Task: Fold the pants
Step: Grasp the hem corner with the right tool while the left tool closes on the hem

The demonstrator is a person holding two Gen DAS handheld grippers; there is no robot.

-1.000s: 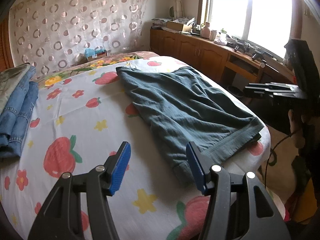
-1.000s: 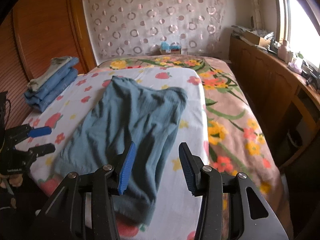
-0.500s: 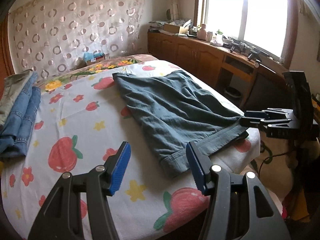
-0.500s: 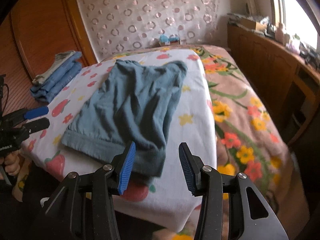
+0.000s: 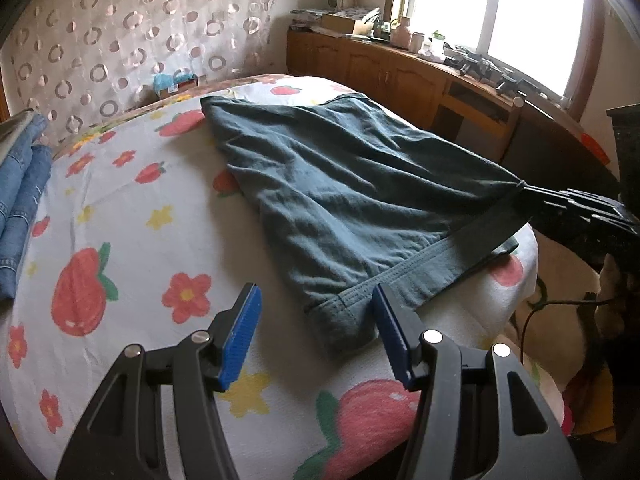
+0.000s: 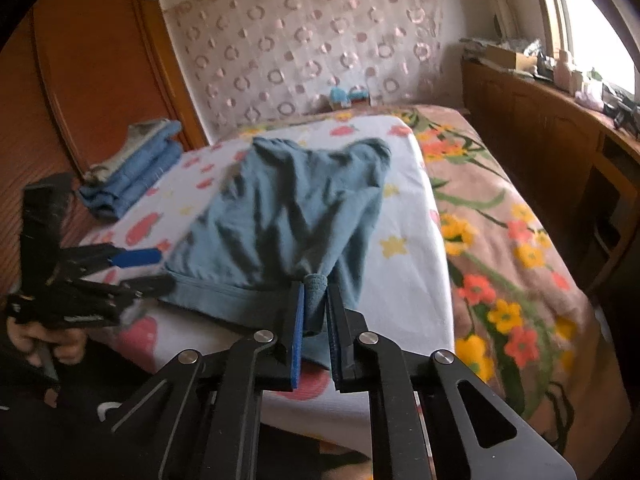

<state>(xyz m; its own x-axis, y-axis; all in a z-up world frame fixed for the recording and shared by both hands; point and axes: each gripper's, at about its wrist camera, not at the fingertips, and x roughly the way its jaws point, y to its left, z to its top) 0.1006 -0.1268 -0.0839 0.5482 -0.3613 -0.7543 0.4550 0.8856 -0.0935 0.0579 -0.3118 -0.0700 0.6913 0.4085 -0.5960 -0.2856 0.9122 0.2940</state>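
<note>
Strawberry-print white bedsheet (image 5: 120,216), your teal cotton pants (image 5: 344,200) flat; your right gripper (image 6: 314,312) just clamped hem, left gripper (image 5: 316,336) half-open, empty, hem corner at 12 o'clock.

Daylight pours from the window (image 5: 492,20) at one o'clock in the left wrist view, blown out to flat white glare. It rakes across the teal pants (image 5: 352,200), throwing soft dark creases, and leaves the near side of the bed (image 5: 120,208) evenly lit. The right wrist view is dimmer and smeared by motion blur, worst on the pants (image 6: 288,216) and sheet; its window (image 6: 592,28) glares at two o'clock. Both views bulge fisheye-fashion, with black vignetted corners.
</note>
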